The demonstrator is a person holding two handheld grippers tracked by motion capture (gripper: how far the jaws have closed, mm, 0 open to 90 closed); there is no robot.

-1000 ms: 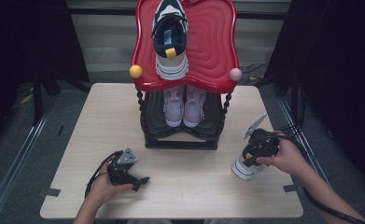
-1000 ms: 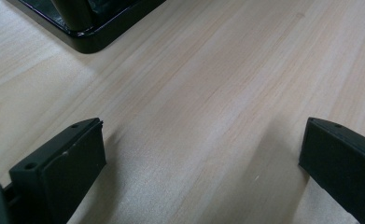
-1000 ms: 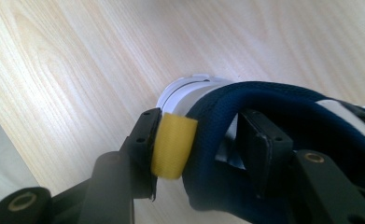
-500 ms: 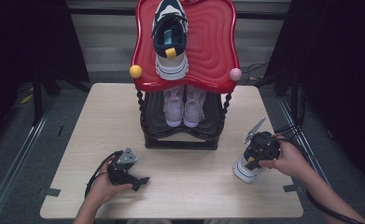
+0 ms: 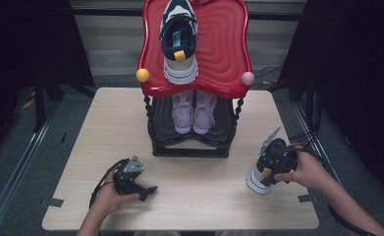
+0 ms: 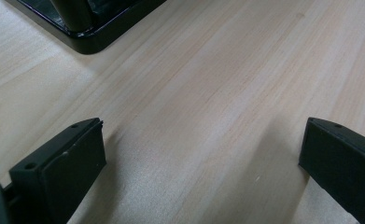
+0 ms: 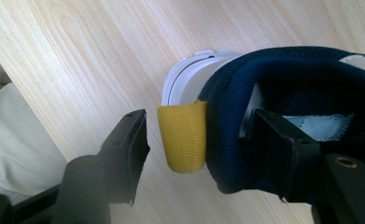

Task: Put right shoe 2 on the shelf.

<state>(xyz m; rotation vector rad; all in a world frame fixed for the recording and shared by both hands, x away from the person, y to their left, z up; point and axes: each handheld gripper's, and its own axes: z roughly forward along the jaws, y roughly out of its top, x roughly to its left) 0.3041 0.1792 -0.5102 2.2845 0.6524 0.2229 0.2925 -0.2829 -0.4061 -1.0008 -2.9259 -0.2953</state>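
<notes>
A navy sneaker with a white sole [image 5: 256, 181] stands on the table at the right, heel up. My right gripper [image 5: 274, 164] straddles its heel collar. In the right gripper view one jaw is inside the shoe [image 7: 283, 84], and the other stands a small gap away from the yellow pull tab [image 7: 182, 135]. The right gripper [image 7: 201, 135] has just been opening, so it is open with the heel between its jaws. My left gripper [image 5: 145, 191] rests on the table at the front left, open wide [image 6: 203, 154] over bare wood.
A two-tier shoe rack stands mid-table. Its red top shelf [image 5: 224, 49] carries a matching navy sneaker [image 5: 179, 44], and a pale pink pair [image 5: 193, 110] sits on the black lower shelf. The rack's black base corner [image 6: 91, 37] is ahead of the left gripper. Cables trail off the right edge.
The right hand has shifted slightly toward the near edge with the sneaker's heel. The left hand has stayed put.
</notes>
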